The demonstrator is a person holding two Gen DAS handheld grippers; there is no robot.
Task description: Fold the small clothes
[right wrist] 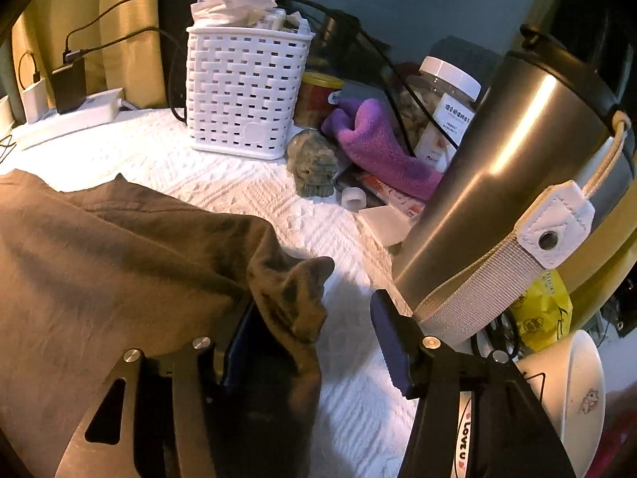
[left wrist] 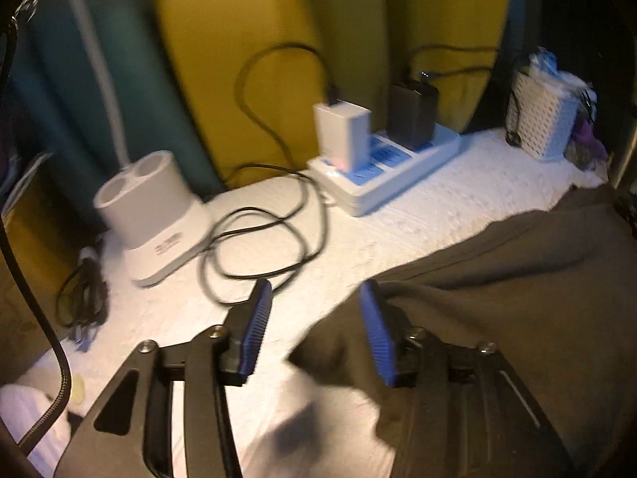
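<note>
The brown garment [right wrist: 119, 247] is lying spread over the white quilted surface [right wrist: 239, 183], filling the lower left of the right wrist view and the lower right of the left wrist view, and there is plenty around it that could be causing trouble. The steel tumbler [right wrist: 509, 167] is standing just beside the right hand-held gripper [right wrist: 318, 338] at the right of the frame, its strap right against the outer finger, so a careless swing outward is likely knocking it over. A loose black cable [left wrist: 262, 247] is coiling on the surface just ahead of the left hand-held gripper [left wrist: 316, 330], in the middle of that frame, and could be snagging on a finger or getting dragged into a fold. The right hand-held gripper is standing about half open: a bunched corner of the garment is draping over its left finger, while the right pad is standing clear, so nothing is being clamped and that corner could be slipping off. The left hand-held gripper is likewise about half open; the garment's edge is lying against its right finger, with bare surface between the blue pads [left wrist: 254, 330], and it is gripping nothing. That view is blurring.
</note>
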